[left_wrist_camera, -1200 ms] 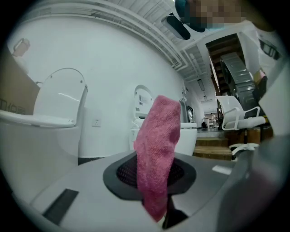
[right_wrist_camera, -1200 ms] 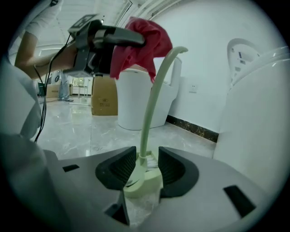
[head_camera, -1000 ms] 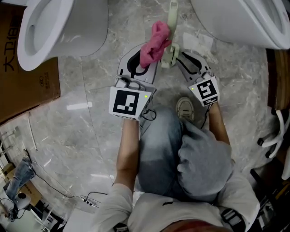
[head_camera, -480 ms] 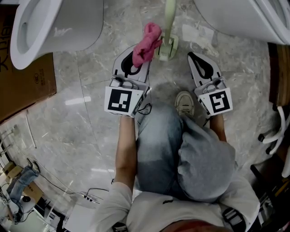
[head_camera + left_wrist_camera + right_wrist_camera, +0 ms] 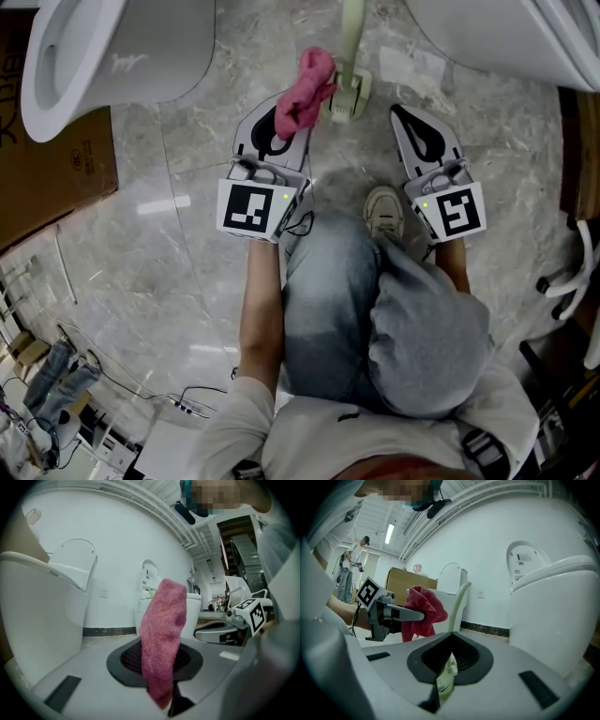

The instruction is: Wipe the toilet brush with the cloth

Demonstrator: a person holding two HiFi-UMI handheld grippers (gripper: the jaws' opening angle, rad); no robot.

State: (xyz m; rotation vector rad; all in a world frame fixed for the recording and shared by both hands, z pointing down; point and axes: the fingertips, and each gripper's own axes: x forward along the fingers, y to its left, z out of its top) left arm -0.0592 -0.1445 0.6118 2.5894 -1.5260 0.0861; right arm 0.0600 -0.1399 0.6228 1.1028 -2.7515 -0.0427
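Note:
The pale green toilet brush stands on the floor, its handle [image 5: 352,33] rising from its base [image 5: 345,101]; the handle [image 5: 458,604] also shows in the right gripper view. My left gripper [image 5: 286,111] is shut on a pink cloth [image 5: 307,84], which hangs bunched beside the handle. The cloth [image 5: 161,634] sticks up between the jaws. My right gripper [image 5: 401,112] sits to the right of the base, apart from it. Its jaws have just been closing and look shut. A pale green strip shows in their slit; whether it is gripped I cannot tell.
A white toilet [image 5: 103,47] stands at the upper left and another [image 5: 506,37] at the upper right. A cardboard box [image 5: 47,178] lies by the left toilet. The person's shoe [image 5: 382,214] is just behind the grippers. Cables [image 5: 141,394] trail at the lower left.
My right gripper has drawn away from the brush base to the right, and its jaws have closed. The left gripper still holds the cloth by the handle.

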